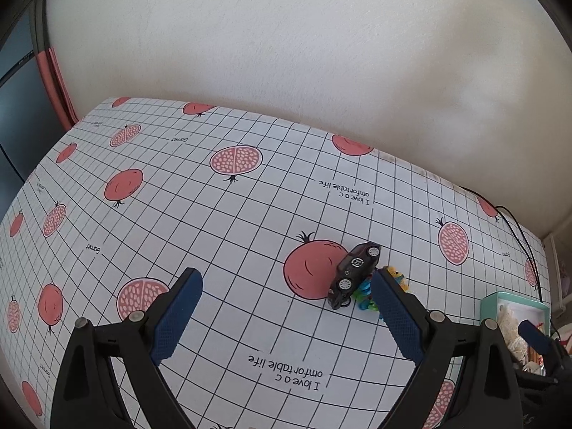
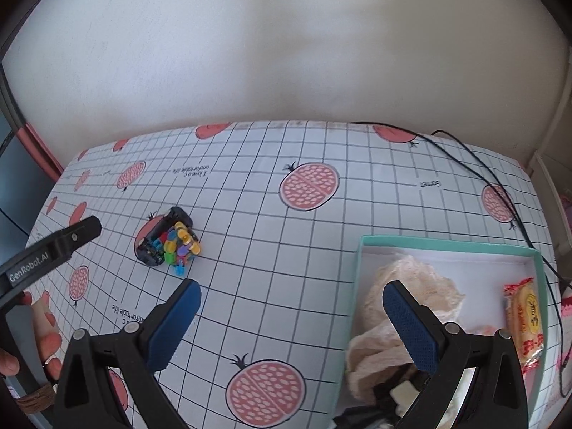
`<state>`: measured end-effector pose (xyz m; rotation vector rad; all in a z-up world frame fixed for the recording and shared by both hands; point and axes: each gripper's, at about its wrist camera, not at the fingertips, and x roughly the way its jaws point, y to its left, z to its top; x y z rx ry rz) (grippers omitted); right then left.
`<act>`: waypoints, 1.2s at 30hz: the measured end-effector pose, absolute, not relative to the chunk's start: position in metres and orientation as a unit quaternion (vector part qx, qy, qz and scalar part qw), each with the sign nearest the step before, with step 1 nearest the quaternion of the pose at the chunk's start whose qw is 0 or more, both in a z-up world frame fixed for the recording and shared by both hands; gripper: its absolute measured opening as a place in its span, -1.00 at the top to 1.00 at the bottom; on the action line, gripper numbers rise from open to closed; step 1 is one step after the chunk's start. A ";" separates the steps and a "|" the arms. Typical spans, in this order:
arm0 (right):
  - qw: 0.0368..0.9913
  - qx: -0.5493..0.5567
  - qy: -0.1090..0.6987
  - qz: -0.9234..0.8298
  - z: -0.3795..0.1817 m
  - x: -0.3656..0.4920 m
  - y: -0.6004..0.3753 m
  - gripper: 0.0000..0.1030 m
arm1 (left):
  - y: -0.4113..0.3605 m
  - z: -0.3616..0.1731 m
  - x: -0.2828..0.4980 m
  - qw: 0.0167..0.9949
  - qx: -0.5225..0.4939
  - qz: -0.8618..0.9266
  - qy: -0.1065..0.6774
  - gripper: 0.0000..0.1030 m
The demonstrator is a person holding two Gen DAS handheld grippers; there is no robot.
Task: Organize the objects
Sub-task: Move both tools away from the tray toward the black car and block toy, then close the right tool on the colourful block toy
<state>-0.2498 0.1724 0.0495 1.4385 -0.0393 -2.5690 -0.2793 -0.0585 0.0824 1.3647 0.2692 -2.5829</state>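
A small black toy car [image 1: 355,271] lies on its side on the pomegranate-print tablecloth, pressed against a cluster of colourful plastic beads [image 1: 366,295]. My left gripper [image 1: 286,273] stands open just short of them, its right fingertip beside the beads. The right wrist view has the car [image 2: 157,237] and beads [image 2: 180,245] far to the left. My right gripper [image 2: 291,286] is open and holds nothing, with its right finger over a teal box [image 2: 447,241]. Inside the box are a cream lace cloth [image 2: 411,286] and a yellow snack packet [image 2: 525,321].
A white wall borders the table at the back. A black cable [image 2: 500,178] trails along the table's back right edge. A person's hand [image 2: 44,332] holds the left tool at the left. The teal box [image 1: 511,304] sits near the front right.
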 end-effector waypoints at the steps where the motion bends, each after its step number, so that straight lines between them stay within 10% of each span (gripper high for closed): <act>1: 0.098 0.488 -0.011 -0.867 0.047 -0.250 0.169 -1.00 | -0.060 0.081 -0.280 0.104 0.463 -0.875 0.094 -0.85; 36: 0.127 0.517 -0.021 -0.846 0.014 -0.297 0.072 -0.98 | -0.112 0.047 -0.302 0.087 0.435 -0.874 0.197 -0.85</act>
